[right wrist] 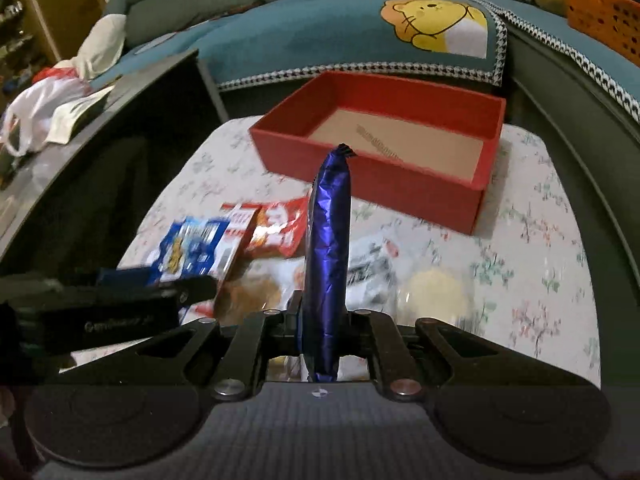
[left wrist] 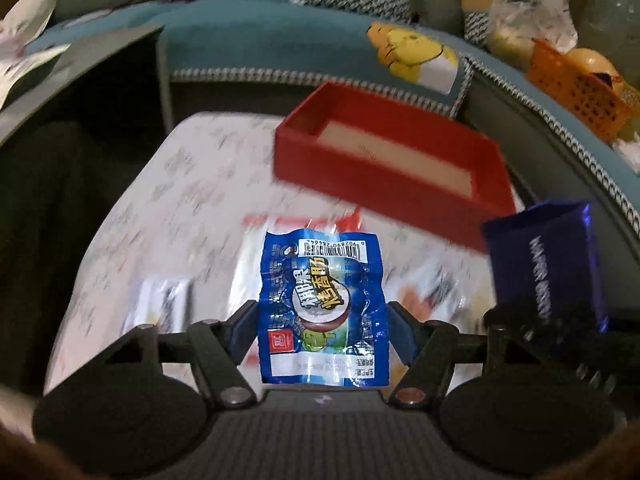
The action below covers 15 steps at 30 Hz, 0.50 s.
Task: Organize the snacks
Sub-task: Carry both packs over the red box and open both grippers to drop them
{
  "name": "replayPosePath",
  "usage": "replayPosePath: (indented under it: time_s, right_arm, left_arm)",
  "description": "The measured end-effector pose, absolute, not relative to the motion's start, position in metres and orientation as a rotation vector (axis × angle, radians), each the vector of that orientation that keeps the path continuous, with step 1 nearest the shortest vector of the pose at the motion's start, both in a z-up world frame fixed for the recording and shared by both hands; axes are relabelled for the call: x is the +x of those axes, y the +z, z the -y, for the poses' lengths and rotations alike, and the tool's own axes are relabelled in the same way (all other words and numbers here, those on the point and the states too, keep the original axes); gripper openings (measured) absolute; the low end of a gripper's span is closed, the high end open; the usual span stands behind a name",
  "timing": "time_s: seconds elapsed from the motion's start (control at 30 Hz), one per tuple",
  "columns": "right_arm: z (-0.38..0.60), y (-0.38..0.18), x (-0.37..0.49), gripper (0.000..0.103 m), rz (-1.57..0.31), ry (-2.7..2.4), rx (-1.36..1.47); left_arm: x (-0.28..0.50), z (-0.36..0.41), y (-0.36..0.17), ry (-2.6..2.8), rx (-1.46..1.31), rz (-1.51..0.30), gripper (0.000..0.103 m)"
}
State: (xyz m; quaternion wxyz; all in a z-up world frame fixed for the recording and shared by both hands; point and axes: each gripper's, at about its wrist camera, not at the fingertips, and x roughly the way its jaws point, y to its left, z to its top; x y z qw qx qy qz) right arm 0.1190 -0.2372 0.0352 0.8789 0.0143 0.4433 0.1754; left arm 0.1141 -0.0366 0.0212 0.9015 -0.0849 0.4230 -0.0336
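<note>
Behind our work surface runs a teal sofa (right wrist: 320, 32) with a yellow bear patch (right wrist: 440, 24) on its cover, and an orange basket (right wrist: 600, 4) sits on it at the far right. We work over a small table (right wrist: 540, 240) under a floral cloth, and a dark side table (right wrist: 120, 92) stands to its left with a white plastic bag (right wrist: 36, 112) on top. On the far part of the floral table rests an open red box (right wrist: 380, 184) with a plain cardboard floor and nothing inside that we can see. Our left gripper (left wrist: 320, 320) holds a blue sausage packet (left wrist: 324, 308), the blue pads (left wrist: 240, 332) pressing its two sides, so the jaws stand at a middling width with the packet flat between them and lifted off the cloth. Our right gripper (right wrist: 320, 336) is clamped nearly closed on a purple foil bar (right wrist: 328, 248), which stands on edge and points toward the box's near wall. From the left camera the same bar shows at the right edge, just in front of the box's near corner. Below the grippers a heap of snacks lies on the near part of the table: a red packet (right wrist: 280, 228), a white-and-black packet (right wrist: 372, 264), a clear-wrapped cookie (right wrist: 252, 292), and a pale round item (right wrist: 432, 292) that may be a wrapped cake, though blur keeps us from being sure. In the right camera the left gripper enters from the left with its blue packet just above that heap.
</note>
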Motion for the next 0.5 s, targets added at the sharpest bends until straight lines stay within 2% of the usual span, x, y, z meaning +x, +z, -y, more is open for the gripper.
replayPosePath:
  time_s: [0.5]
  right_arm:
    - [0.249, 0.041, 0.210, 0.016, -0.884, 0.287, 0.066]
  left_arm:
    - [0.225, 0.062, 0.034, -0.106, -0.190, -0.815, 0.075]
